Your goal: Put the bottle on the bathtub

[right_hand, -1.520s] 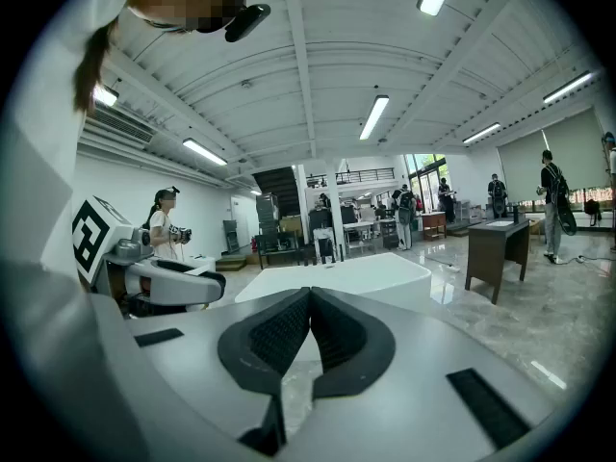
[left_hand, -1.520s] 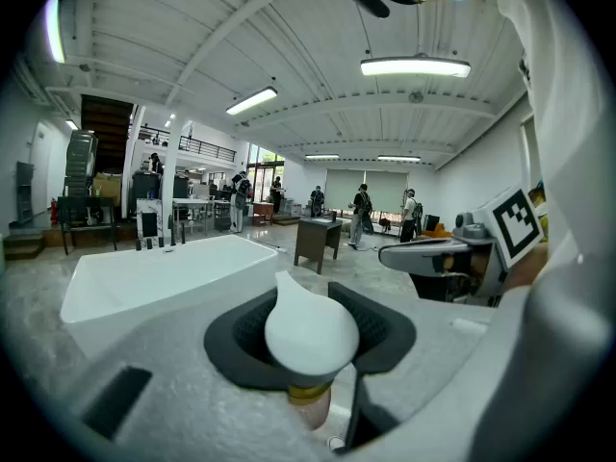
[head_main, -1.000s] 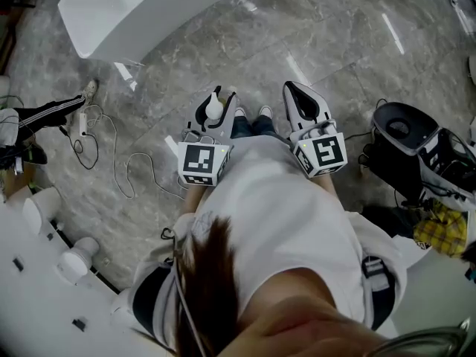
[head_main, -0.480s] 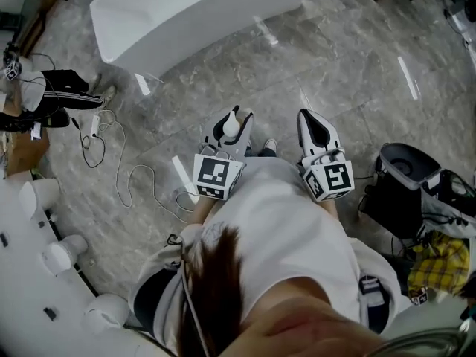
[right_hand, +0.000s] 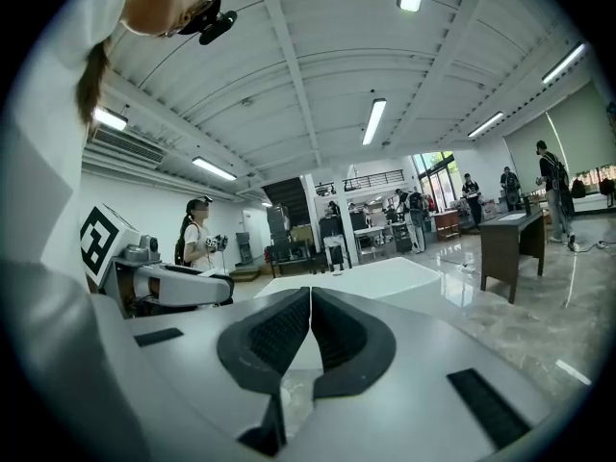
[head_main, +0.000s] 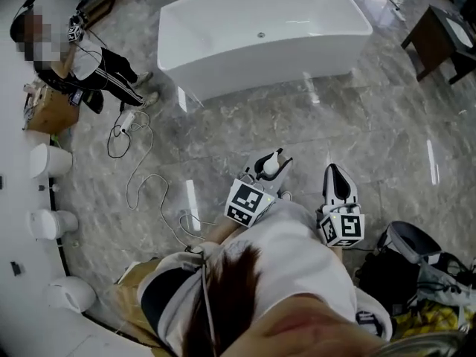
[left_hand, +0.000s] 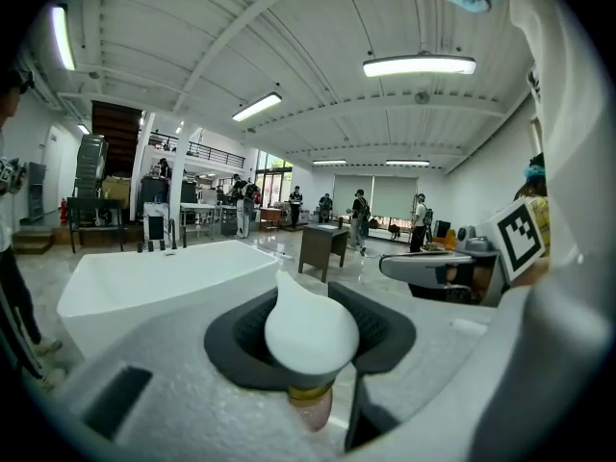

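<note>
A small bottle (left_hand: 310, 340) with a white teardrop cap (head_main: 272, 166) sits upright between the dark pads of my left gripper (left_hand: 310, 327), which is shut on it. In the head view that gripper (head_main: 268, 168) is held level in front of the person, a good way short of the white bathtub (head_main: 223, 69). The bathtub (left_hand: 125, 287) lies ahead on the left in the left gripper view. My right gripper (head_main: 337, 183) hangs beside the left one, shut with nothing in it; its pads (right_hand: 332, 330) meet at the tips. The tub (right_hand: 361, 279) shows just beyond them.
A person (head_main: 97, 69) crouches left of the tub by a cardboard box (head_main: 50, 111). Cables (head_main: 137, 177) trail over the grey marble floor. White fixtures (head_main: 48, 222) line the left edge. A dark table (head_main: 439, 39) stands at the right, and a black bin (head_main: 405, 248) with bags sits near the person's right side.
Both grippers have moved forward together toward the bathtub, the bottle still in the left one. The tub, cut off at the top edge before, is now wholly in view.
</note>
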